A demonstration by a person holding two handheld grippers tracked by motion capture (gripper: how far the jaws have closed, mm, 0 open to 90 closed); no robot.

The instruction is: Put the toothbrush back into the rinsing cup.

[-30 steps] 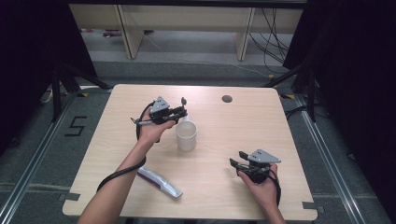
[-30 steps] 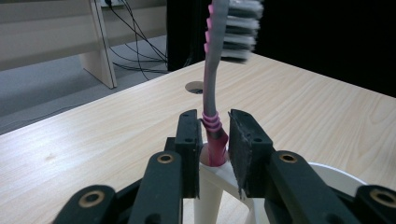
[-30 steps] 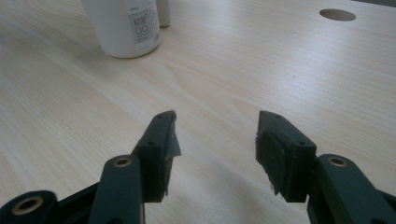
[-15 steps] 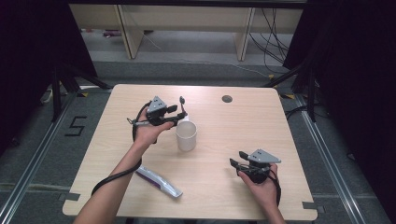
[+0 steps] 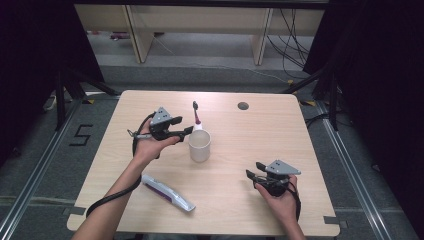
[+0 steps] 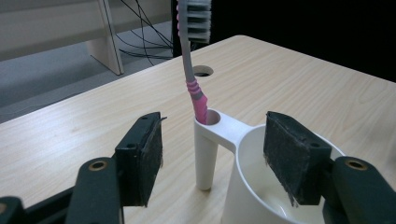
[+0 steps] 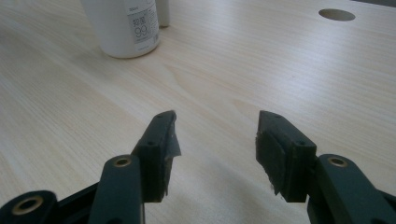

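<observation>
1. On the wooden table (image 5: 235, 165), near its middle, stands the white cup (image 5: 199, 146), with a small tube-shaped holder fixed to its side.
2. Upright in that holder sits the toothbrush (image 5: 196, 113), pink and grey in the handle, bristles at the top, leaning slightly.
3. Your left gripper (image 5: 186, 131) hangs just beside the cup on its left. Its jaws have just been opening and now stand spread; in the left gripper view (image 6: 212, 163) the holder and the cup's near rim lie between the pads, which touch neither.
4. Your right gripper (image 5: 251, 176) rests low over the table's right front, well apart from the cup, jaws spread with only bare wood between them (image 7: 216, 149).
5. Near the front left edge lies a white and purple toothpaste tube (image 5: 167, 192), apart from both grippers.
</observation>
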